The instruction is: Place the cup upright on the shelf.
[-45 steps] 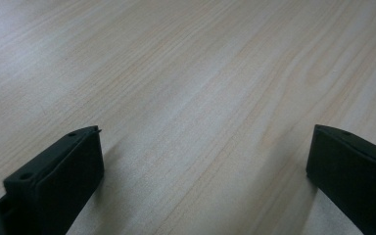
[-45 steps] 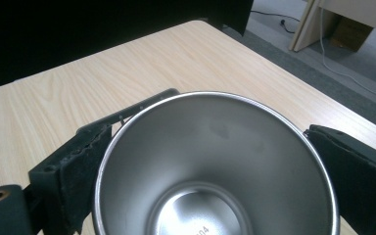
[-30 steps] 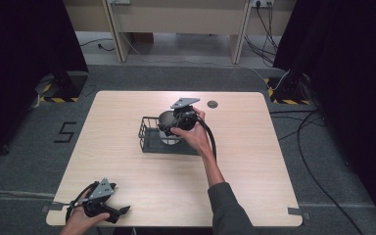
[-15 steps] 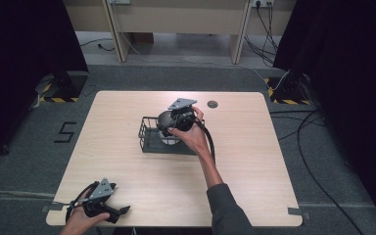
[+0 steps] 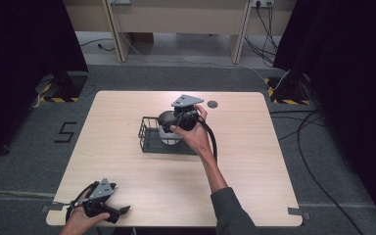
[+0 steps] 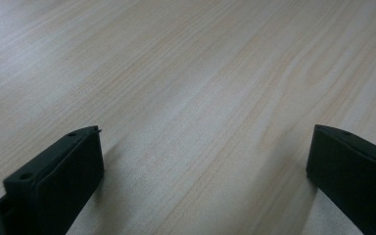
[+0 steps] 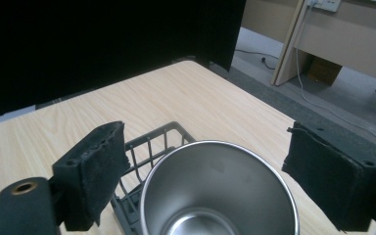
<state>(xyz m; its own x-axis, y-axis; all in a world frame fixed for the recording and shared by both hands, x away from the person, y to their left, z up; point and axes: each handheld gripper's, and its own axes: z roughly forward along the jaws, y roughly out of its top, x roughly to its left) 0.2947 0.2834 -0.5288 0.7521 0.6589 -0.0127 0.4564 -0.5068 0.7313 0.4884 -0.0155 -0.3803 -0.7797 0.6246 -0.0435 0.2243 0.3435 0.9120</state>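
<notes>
A shiny steel cup point(image 5: 165, 129) point(image 7: 215, 196) stands upright in a black wire basket point(image 5: 149, 143) point(image 7: 157, 142) at the middle of the wooden table point(image 5: 254, 161). My right gripper point(image 5: 170, 126) point(image 7: 208, 147) hangs over the cup, pointing down into its mouth. Its jaws have just been closing; the cup's rim lies between and below them, and the pads stand apart from it. My left gripper point(image 5: 122, 211) point(image 6: 203, 142) rests open near the table's front left corner, with bare wood between its jaws.
A small dark disc point(image 5: 212, 104) lies on the table behind the basket. Desk legs and cables stand on the floor beyond the far edge. Black curtains hang at both sides.
The right hand has lifted slightly above the basket and cup. The left hand and its gripper have stayed put.
</notes>
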